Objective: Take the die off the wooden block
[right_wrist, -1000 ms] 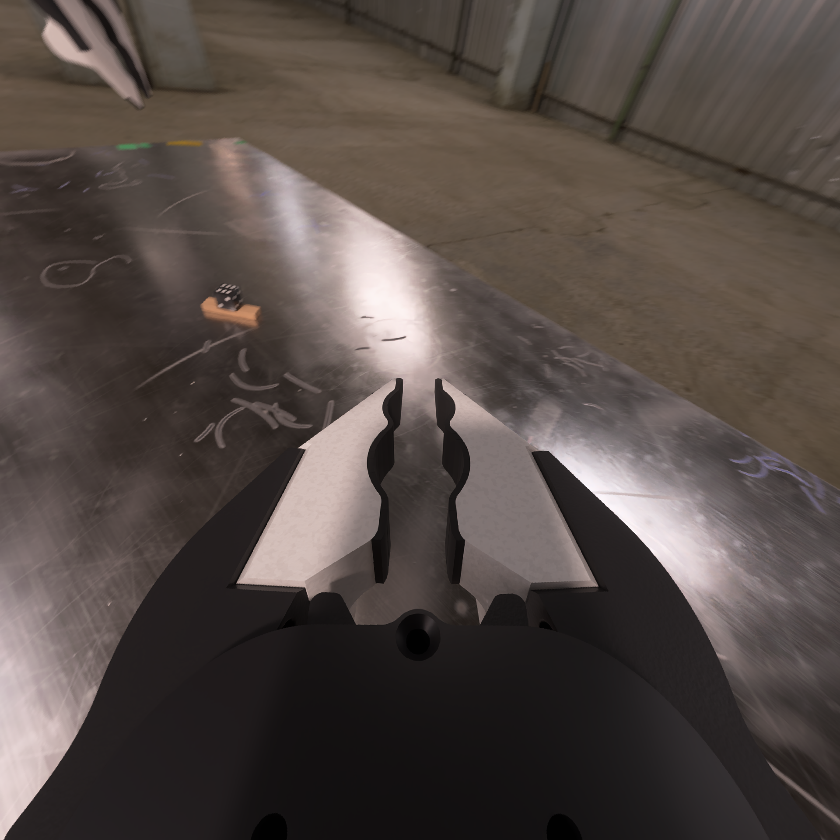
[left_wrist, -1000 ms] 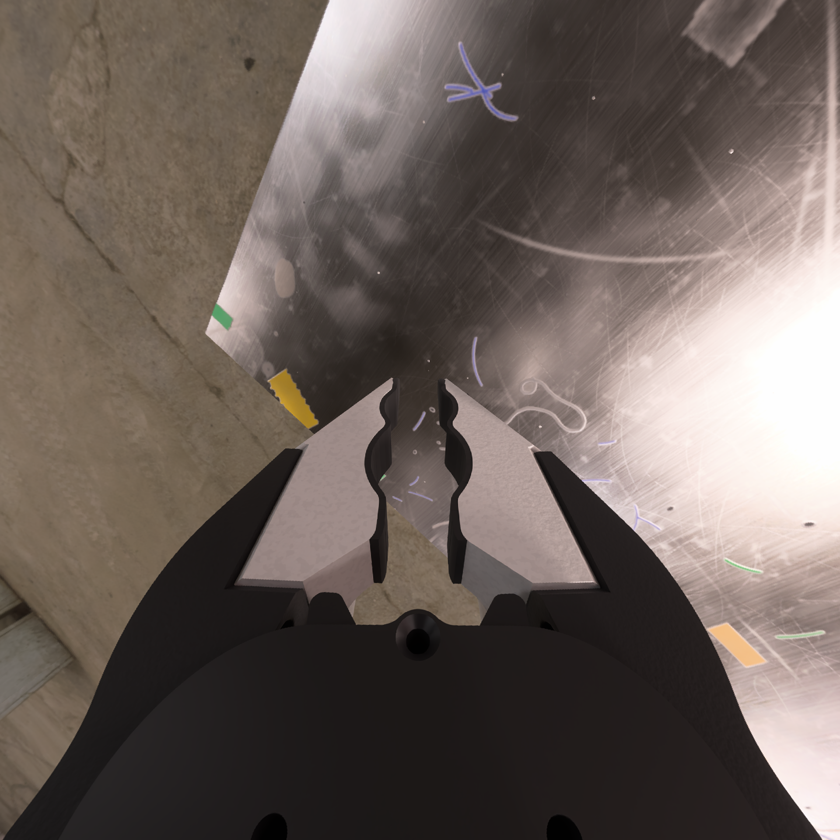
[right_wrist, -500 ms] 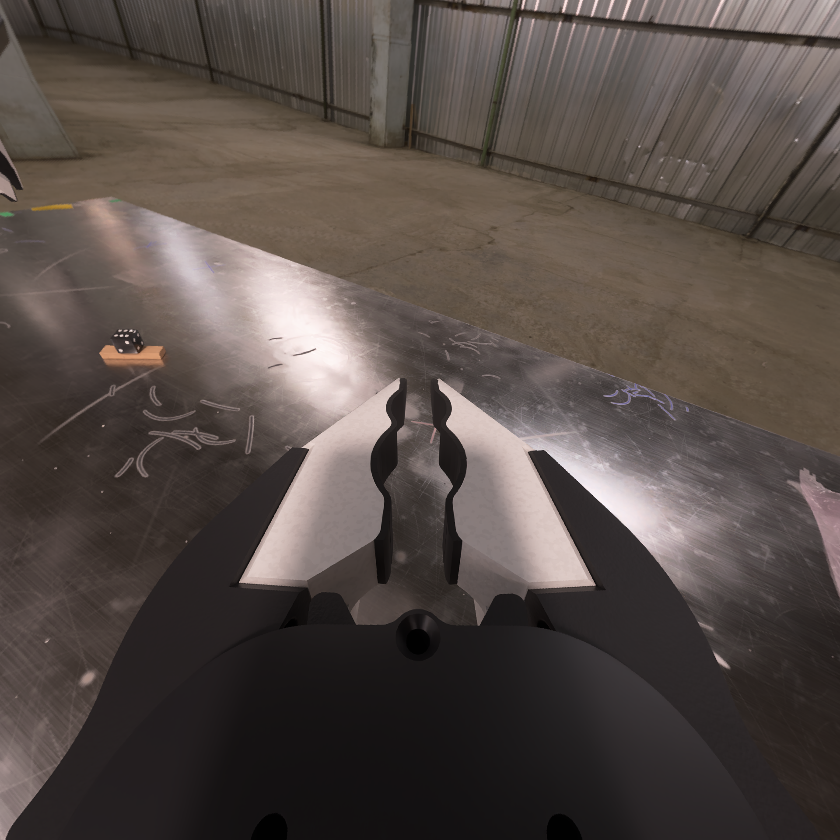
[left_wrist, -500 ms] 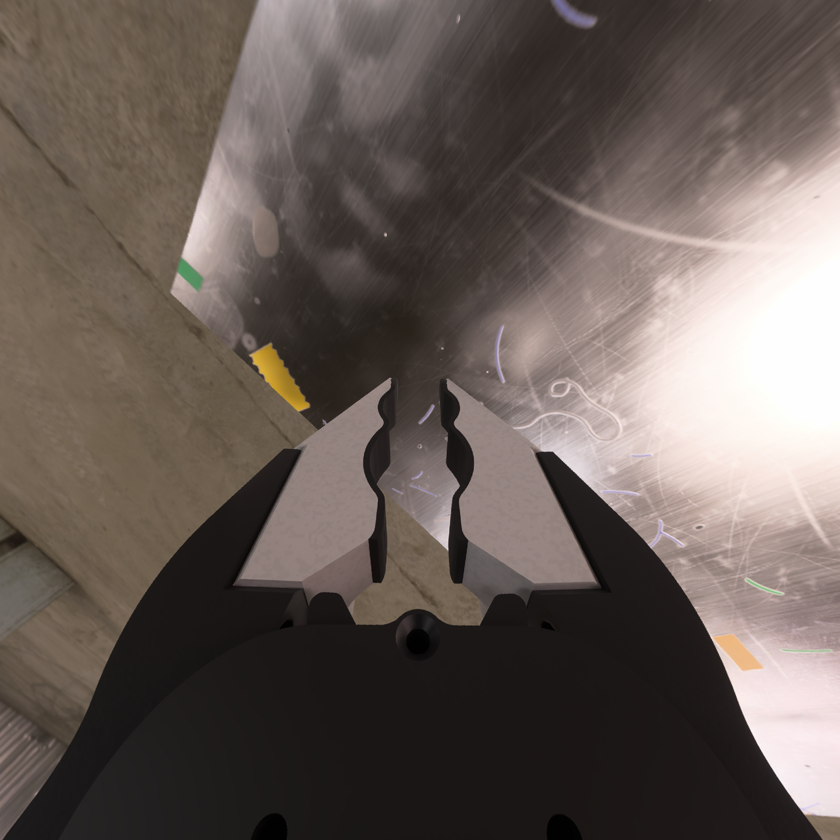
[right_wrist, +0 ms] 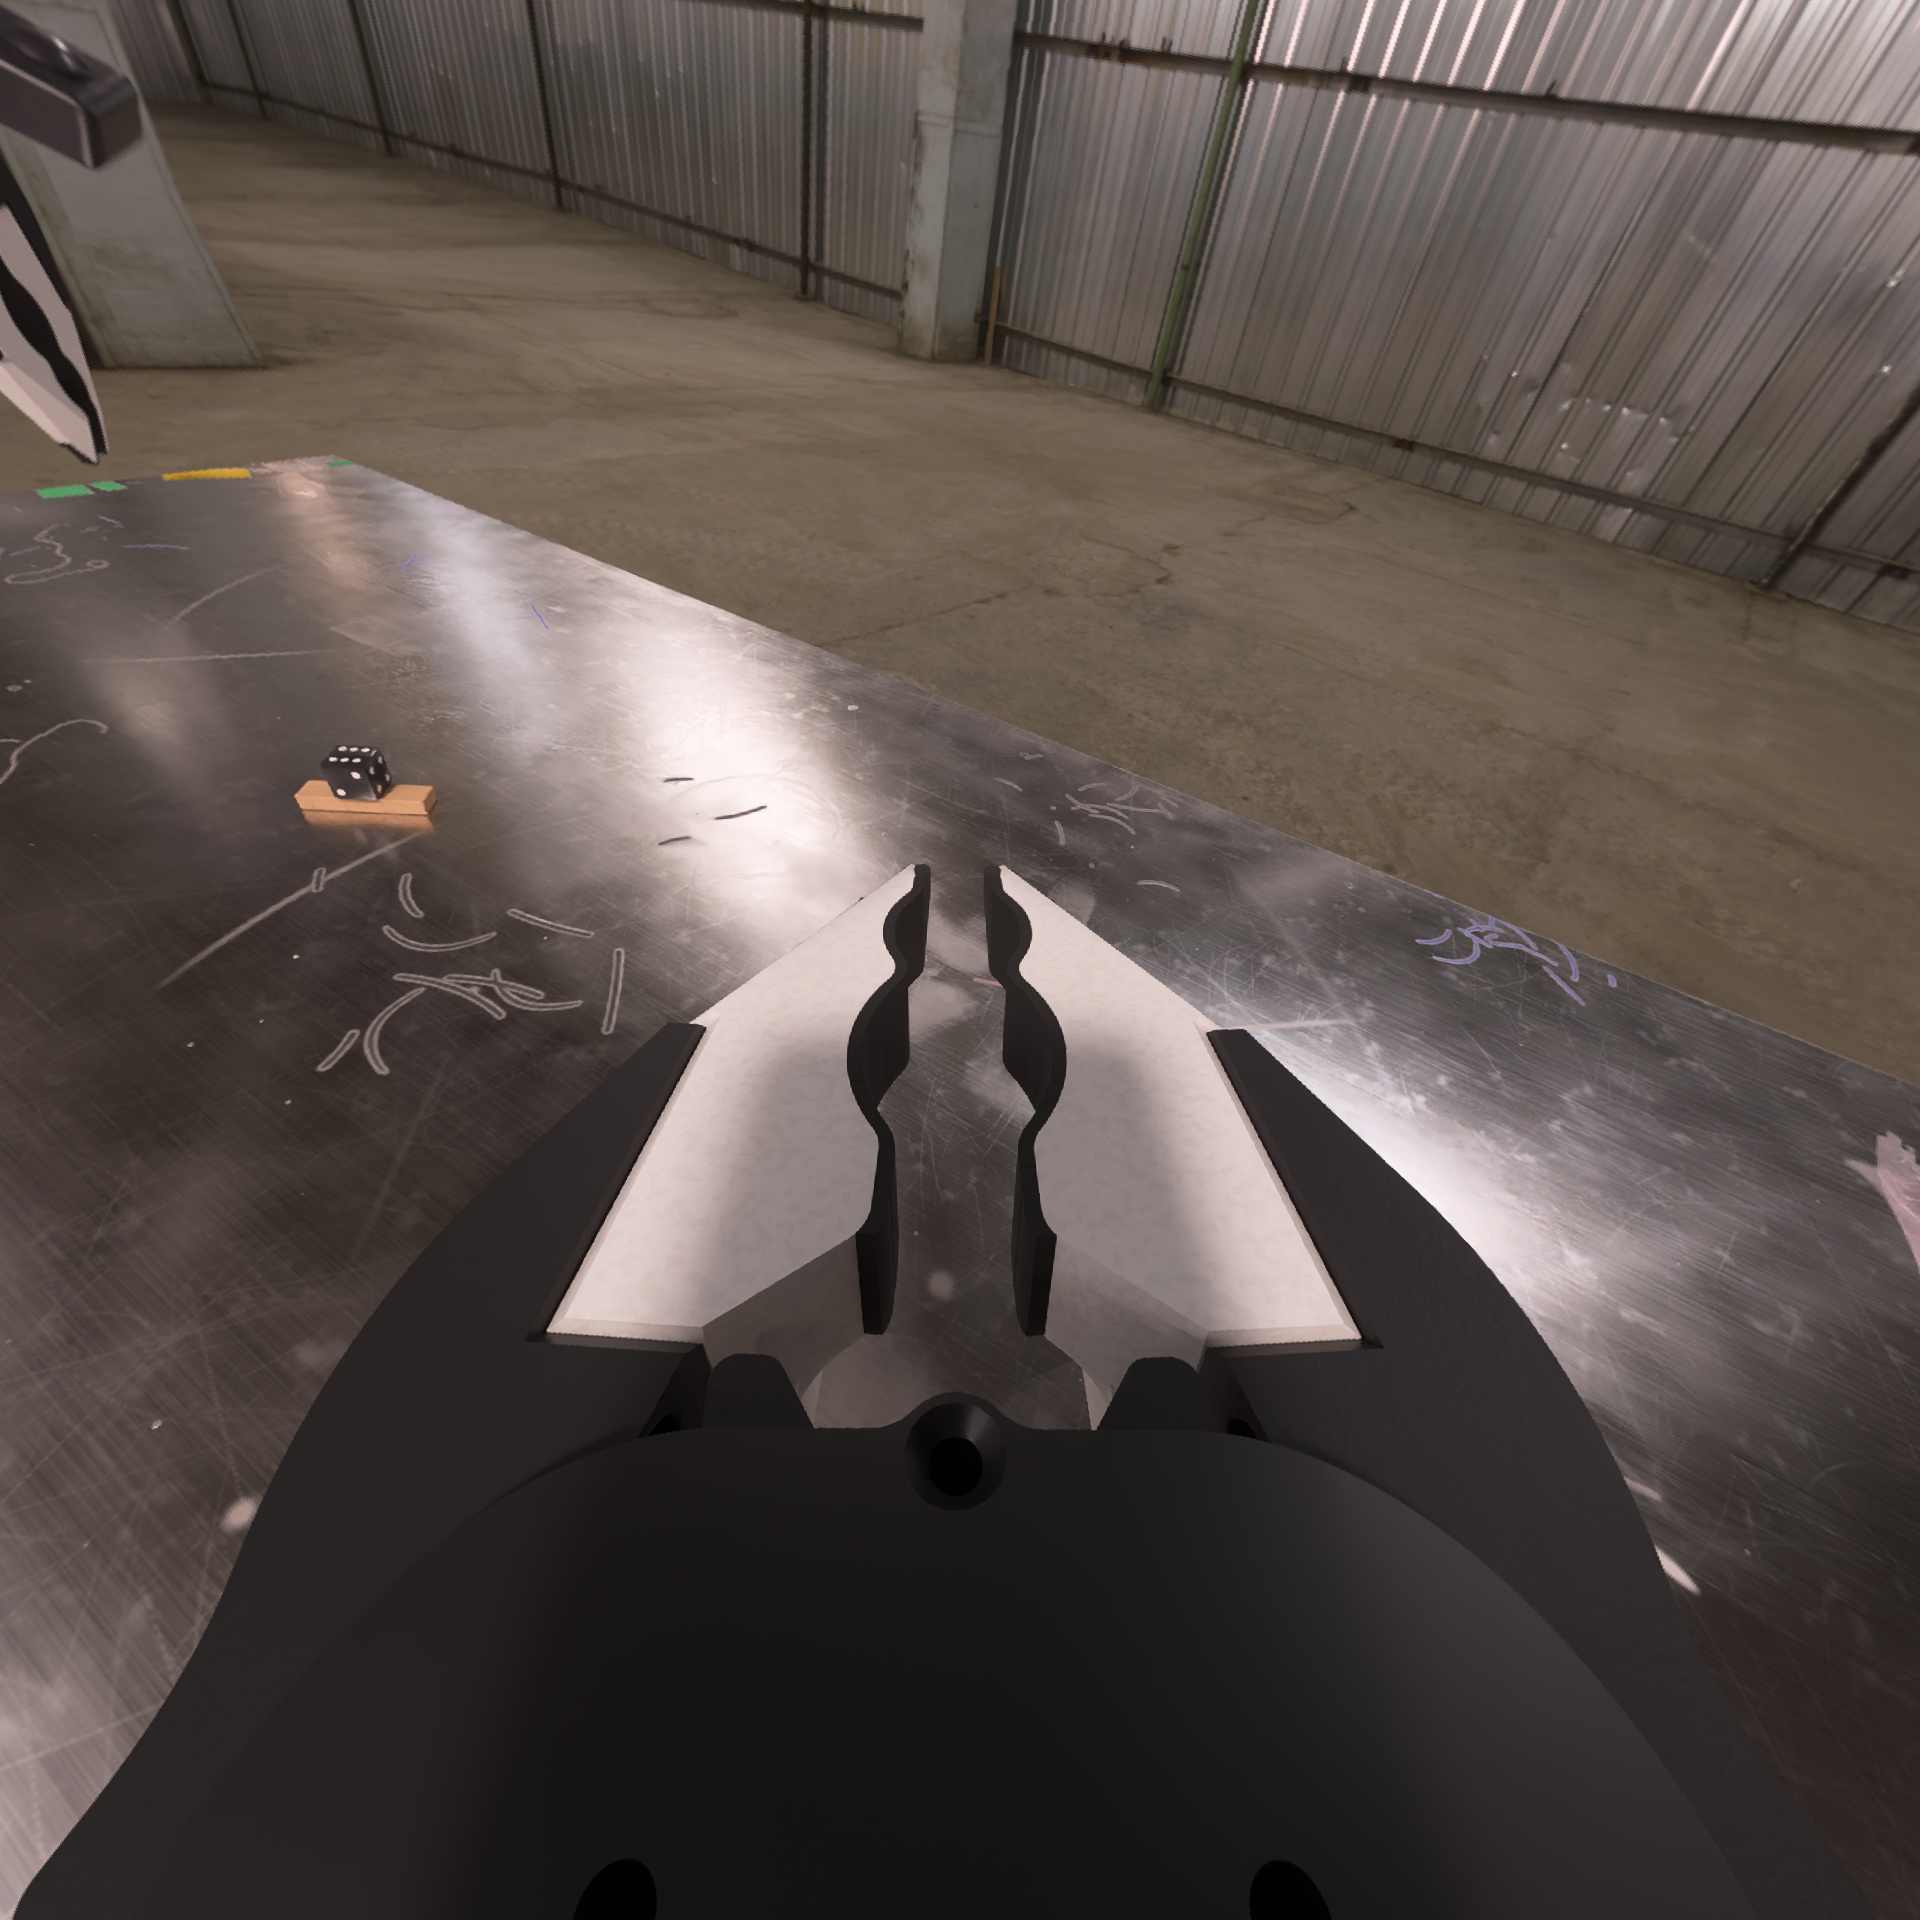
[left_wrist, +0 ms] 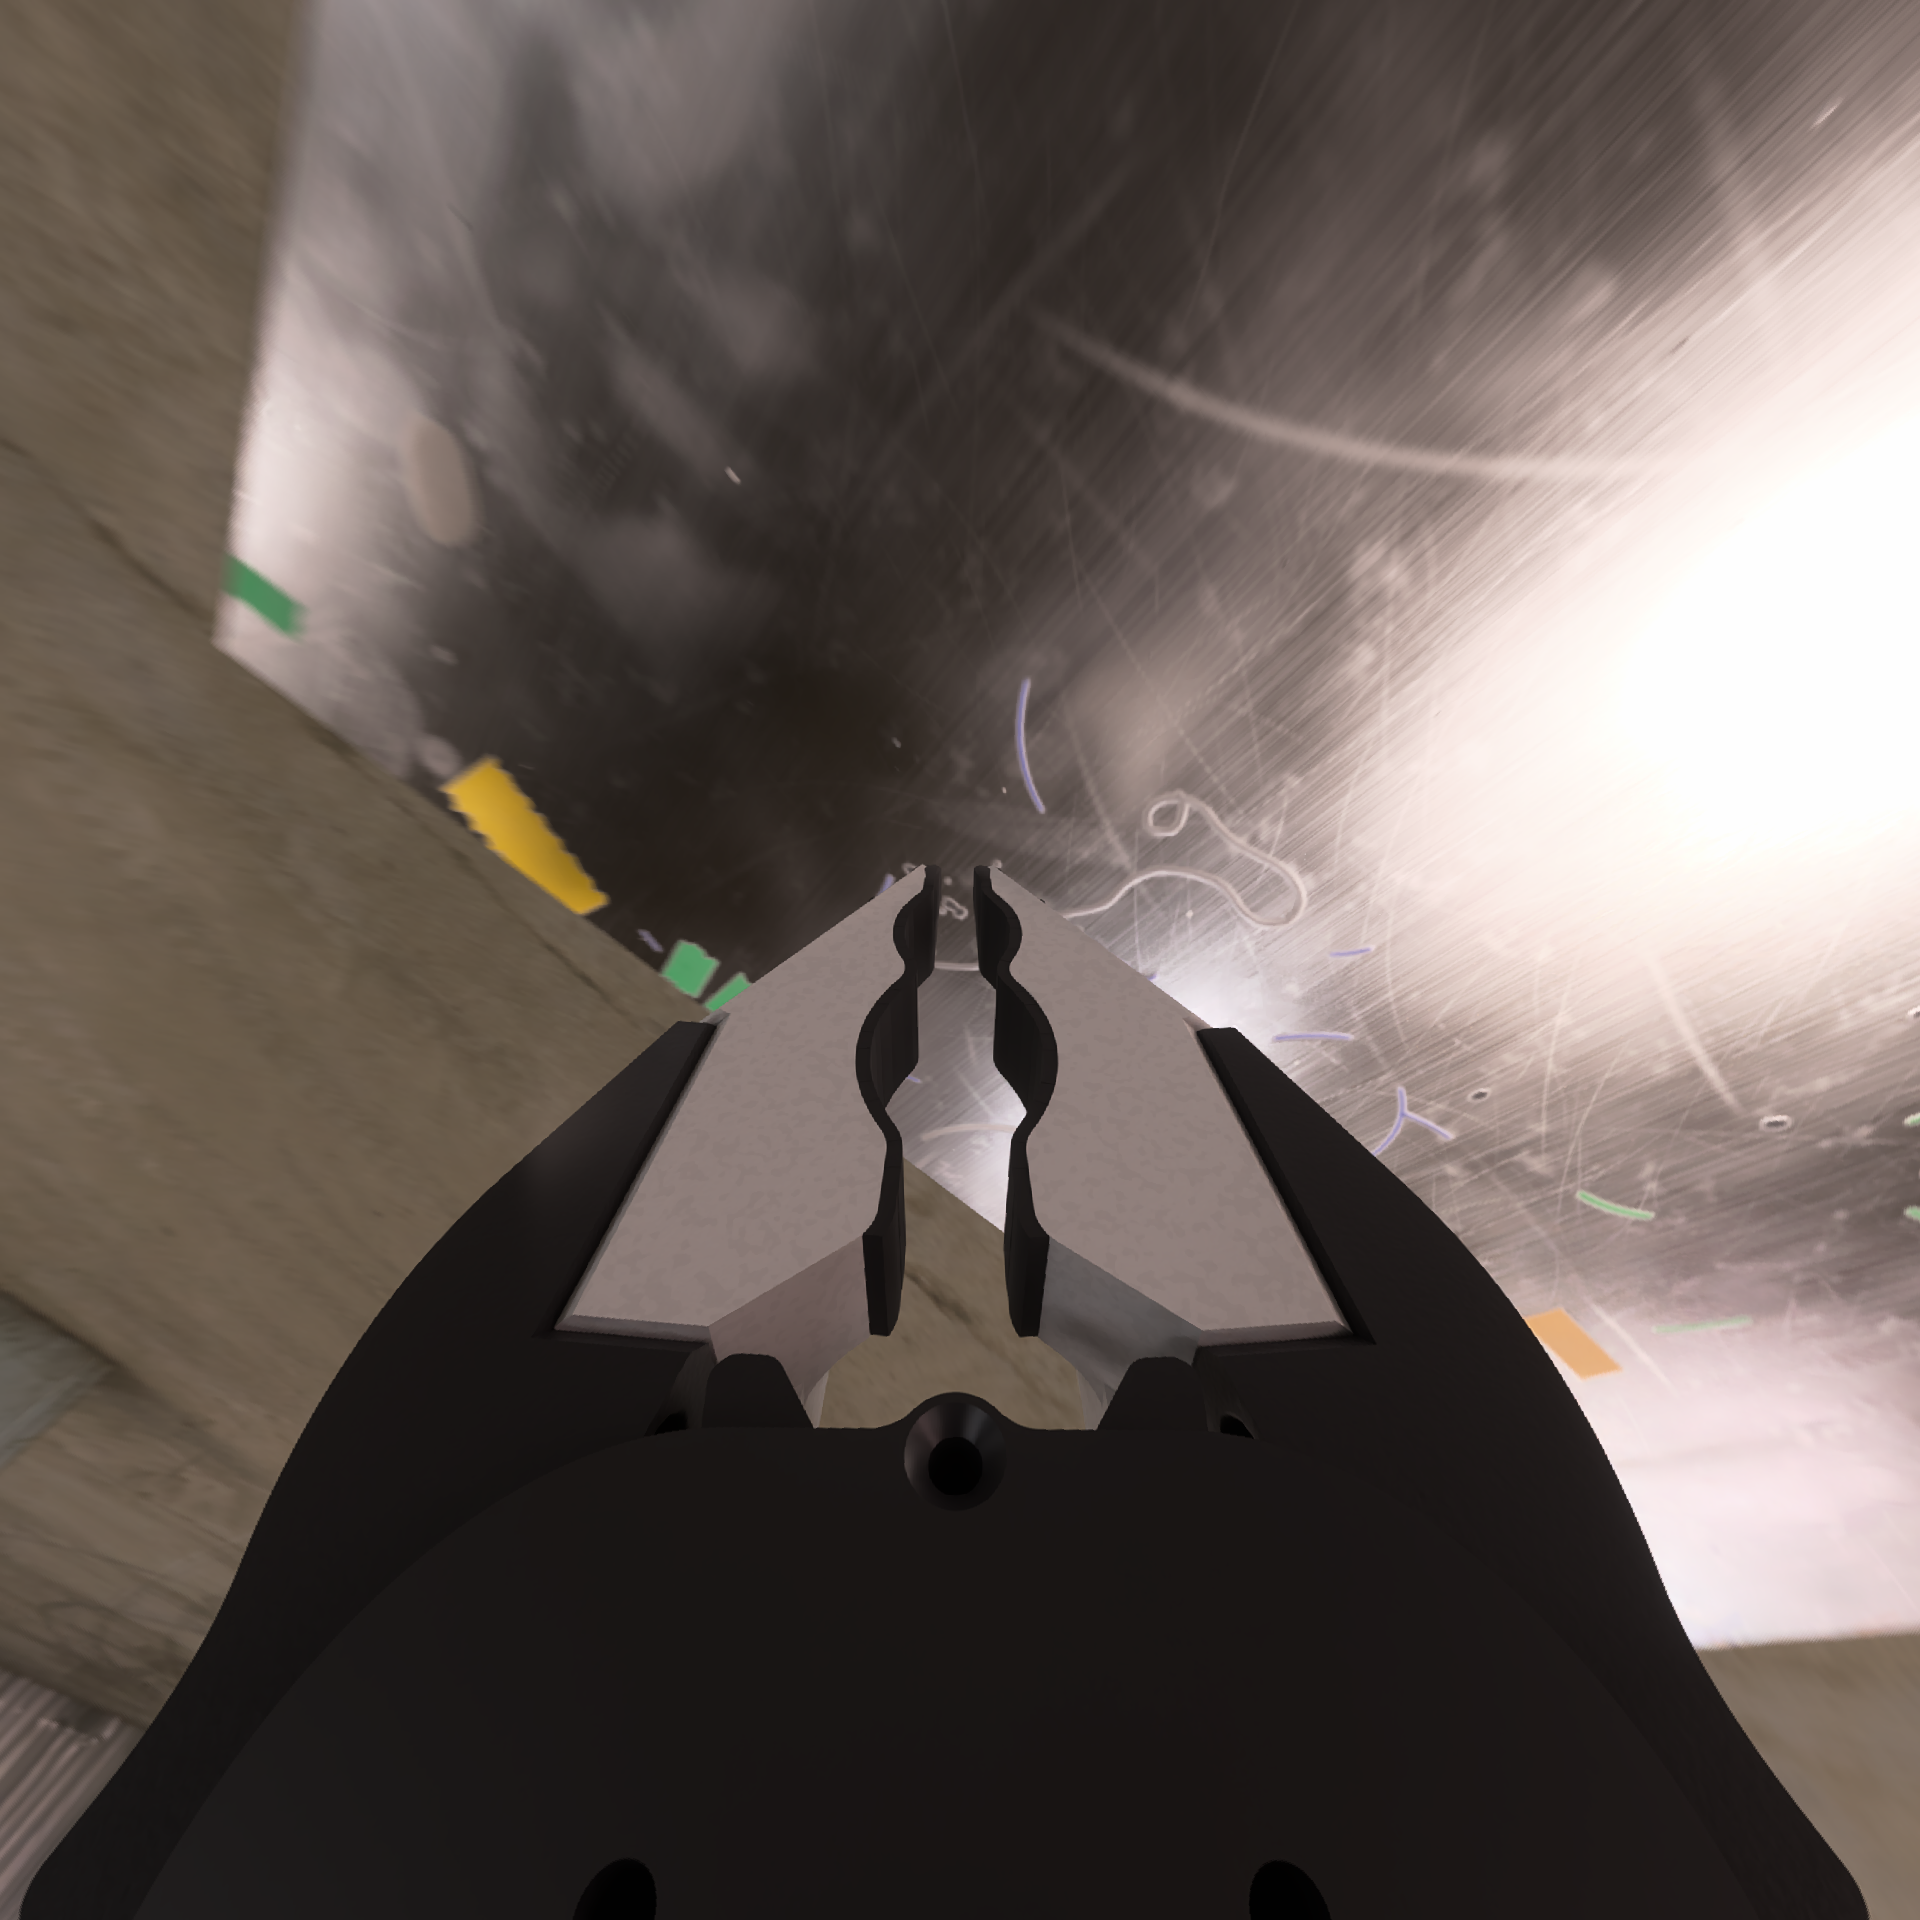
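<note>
The black die (right_wrist: 354, 773) sits on top of the wooden block (right_wrist: 365, 806), a flat tan slab lying on the scratched metal bench (right_wrist: 727, 727), in toward the middle and short of the far edge where the coloured tape marks run. The right gripper (right_wrist: 957, 883) hovers over the bench well apart from the pair, jaws a narrow slot, nothing between them. The left gripper (left_wrist: 957, 881) looks down at the bench corner near the yellow tape (left_wrist: 525, 849), its jaws also nearly closed and empty; die and block don't show in its view. That die looks small, hard and light, likely slick-faced, so pinch it across two opposite side faces, clear of the block, which may shift if nudged.
</note>
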Tool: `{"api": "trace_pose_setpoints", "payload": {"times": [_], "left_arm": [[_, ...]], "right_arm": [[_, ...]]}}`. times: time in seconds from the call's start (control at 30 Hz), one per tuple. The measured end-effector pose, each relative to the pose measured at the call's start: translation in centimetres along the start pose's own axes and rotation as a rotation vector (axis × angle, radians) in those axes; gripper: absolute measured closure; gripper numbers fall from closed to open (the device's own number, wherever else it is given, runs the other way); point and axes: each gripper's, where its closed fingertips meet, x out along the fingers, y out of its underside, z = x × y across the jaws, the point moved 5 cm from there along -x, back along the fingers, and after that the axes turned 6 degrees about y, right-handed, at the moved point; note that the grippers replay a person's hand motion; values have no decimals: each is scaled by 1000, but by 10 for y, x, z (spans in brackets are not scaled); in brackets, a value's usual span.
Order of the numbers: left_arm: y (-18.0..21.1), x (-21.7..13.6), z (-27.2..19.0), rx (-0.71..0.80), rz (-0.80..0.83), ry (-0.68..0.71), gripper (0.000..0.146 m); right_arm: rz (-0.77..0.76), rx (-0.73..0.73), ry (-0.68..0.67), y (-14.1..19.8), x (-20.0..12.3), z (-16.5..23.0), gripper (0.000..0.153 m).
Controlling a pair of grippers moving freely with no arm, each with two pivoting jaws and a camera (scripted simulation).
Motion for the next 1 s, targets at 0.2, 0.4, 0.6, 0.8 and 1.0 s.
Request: {"api": "trace_pose_setpoints", "payload": {"times": [0.2,0.4,0.6,0.8,1.0], "left_arm": [[-52,-79,-54,74,-359,-170,122],[-128,-108,-194,235,-708,3,122],[-175,-41,-267,93,-734,141,122],[-186,-5,-262,-13,-660,196,115],[-179,3,-262,43,-628,217,114]], "right_arm": [[-16,2,-11,-4,-3,0,142],[-27,-4,-21,-7,-5,2,142],[-42,-14,-28,-11,-9,4,142],[-43,-23,-44,-12,-10,6,142],[-40,-22,-52,-11,-10,6,142]]}}
